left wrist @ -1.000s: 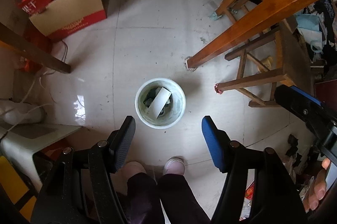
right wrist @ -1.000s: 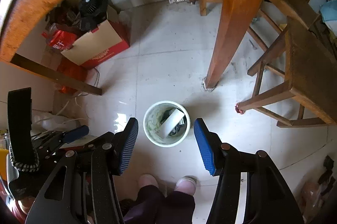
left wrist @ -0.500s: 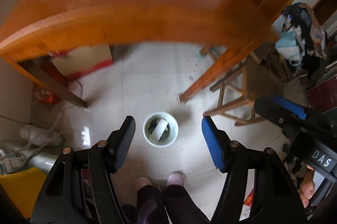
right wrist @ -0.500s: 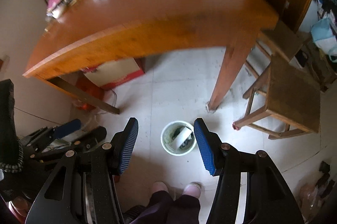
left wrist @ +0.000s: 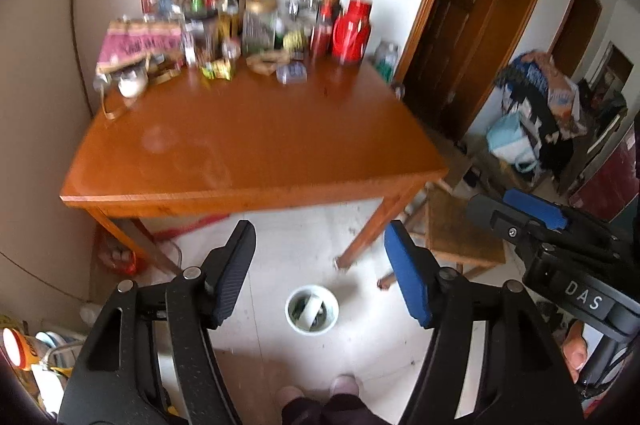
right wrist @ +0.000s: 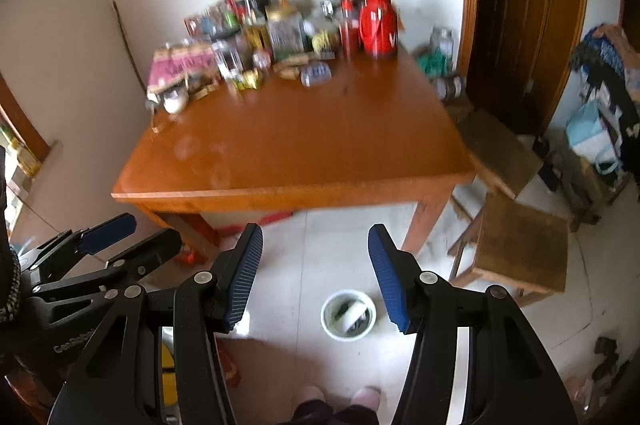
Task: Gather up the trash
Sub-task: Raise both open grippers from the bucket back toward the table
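A small white trash bin (left wrist: 312,310) stands on the tiled floor in front of the table, holding a white carton and dark scraps; it also shows in the right wrist view (right wrist: 348,314). My left gripper (left wrist: 320,265) is open and empty, high above the bin. My right gripper (right wrist: 315,265) is open and empty at about the same height. The right gripper appears at the right of the left wrist view (left wrist: 536,221), and the left gripper at the left of the right wrist view (right wrist: 108,241). The wooden table (left wrist: 248,153) has a bare front half.
Bottles, jars, a red thermos (left wrist: 352,33) and packets crowd the table's far edge. Wooden stools (right wrist: 520,245) stand to the right. A dark wooden door (left wrist: 472,5) and a pile of clothes and bags (left wrist: 536,113) lie further right. My feet (left wrist: 320,385) are below.
Both grippers have risen from near the floor to above table height and tilted up. The bin now looks small and the tabletop has come into view. Both stay open.
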